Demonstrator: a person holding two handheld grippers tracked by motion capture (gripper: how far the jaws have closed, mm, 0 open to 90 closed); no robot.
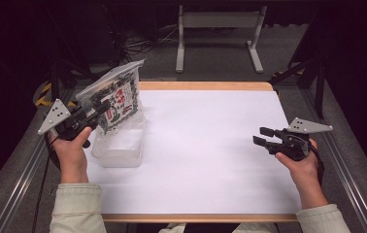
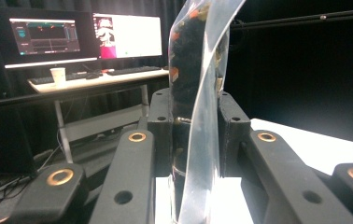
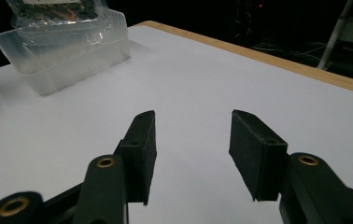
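A clear plastic tub is seen standing on the white tabletop, near its left edge, and everything else is placed from that tub. A printed snack bag is held tilted above the tub's far end, its lower edge reaching down to the tub's rim; whether it touches the rim cannot be told. The bag is clamped by the left tongs, which are closed on its left side, just left of and above the tub; in the left gripper view the bag's clear film is seen pinched upright between the two black jaws. The left tongs are gripped by the person's left hand, just left of the tub. The right tongs are held well apart from the tub, far to its right above the tabletop, with the jaws spread and nothing between them. In the right gripper view the tub and the bag's lower part are shown beyond the open jaws, across a bare stretch of tabletop. Monitors on a desk are visible behind the bag in the left gripper view.
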